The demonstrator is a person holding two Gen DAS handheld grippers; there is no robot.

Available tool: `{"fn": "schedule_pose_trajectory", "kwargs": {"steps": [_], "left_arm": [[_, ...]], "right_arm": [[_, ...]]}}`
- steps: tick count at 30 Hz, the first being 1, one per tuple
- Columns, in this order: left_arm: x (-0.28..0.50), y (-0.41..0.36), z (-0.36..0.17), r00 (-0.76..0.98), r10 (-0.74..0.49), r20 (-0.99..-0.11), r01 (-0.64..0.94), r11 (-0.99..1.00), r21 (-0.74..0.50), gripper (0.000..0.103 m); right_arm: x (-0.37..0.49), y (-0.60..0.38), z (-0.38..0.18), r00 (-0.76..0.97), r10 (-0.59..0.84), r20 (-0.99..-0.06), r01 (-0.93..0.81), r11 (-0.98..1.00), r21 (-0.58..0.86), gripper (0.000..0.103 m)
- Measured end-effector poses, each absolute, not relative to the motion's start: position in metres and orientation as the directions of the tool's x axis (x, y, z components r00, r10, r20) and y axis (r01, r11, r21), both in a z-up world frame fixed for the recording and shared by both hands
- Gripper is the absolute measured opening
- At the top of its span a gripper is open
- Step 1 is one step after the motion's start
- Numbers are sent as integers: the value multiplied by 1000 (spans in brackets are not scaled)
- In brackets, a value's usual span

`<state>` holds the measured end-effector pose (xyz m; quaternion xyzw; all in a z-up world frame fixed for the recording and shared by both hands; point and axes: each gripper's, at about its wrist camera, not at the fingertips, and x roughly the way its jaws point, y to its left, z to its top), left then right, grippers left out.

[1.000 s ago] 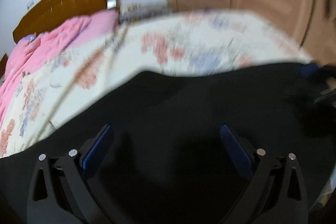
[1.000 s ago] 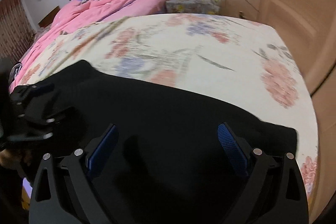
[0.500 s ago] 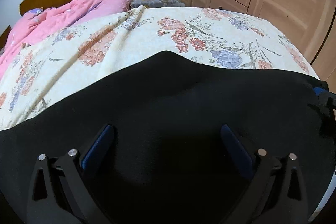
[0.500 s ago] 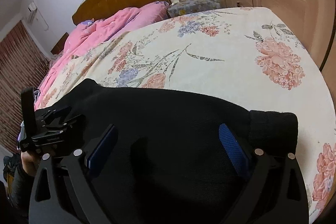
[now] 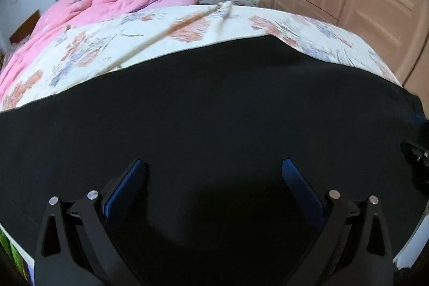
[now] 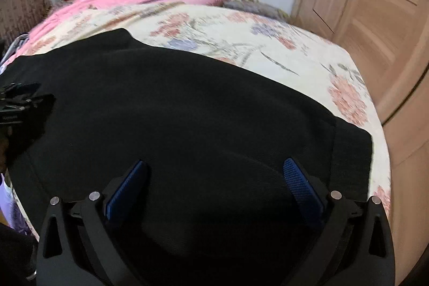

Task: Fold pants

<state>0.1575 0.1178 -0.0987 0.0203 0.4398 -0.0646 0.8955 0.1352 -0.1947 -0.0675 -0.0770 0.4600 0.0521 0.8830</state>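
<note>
Black pants [image 5: 214, 103] spread flat on bed [image 5: 187, 26]. Left tongs [image 5: 214, 173] and right tongs [image 6: 214, 173] over pants, both spread wide, gripping nothing.

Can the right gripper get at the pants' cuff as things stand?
Probably yes. The right gripper is open above the black pants, and the ribbed cuff lies flat just right of its fingers on the bedspread, nothing covering it.
</note>
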Motion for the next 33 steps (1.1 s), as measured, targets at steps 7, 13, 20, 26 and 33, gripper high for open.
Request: {"fn": "schedule_pose_trajectory", "kwargs": {"steps": [7, 13, 20, 26, 33], "left_arm": [[216, 89, -56, 643, -242, -726, 300, 953, -52, 101], [270, 76, -94, 617, -132, -776, 292, 954, 70, 102], [275, 87, -97, 619, -103, -778, 225, 973, 50, 102], [273, 90, -97, 614, -120, -780, 222, 975, 25, 102], [273, 90, -98, 616, -127, -778, 218, 976, 14, 102]], "right_arm": [[192, -173, -47, 622, 113, -775, -159, 987, 16, 98], [225, -171, -80, 558, 73, -827, -134, 991, -3, 98], [227, -189, -79, 566, 145, -812, -100, 989, 107, 98], [228, -197, -80, 580, 191, -792, -86, 981, 173, 98], [231, -191, -81, 568, 157, -808, -81, 987, 135, 99]]}}
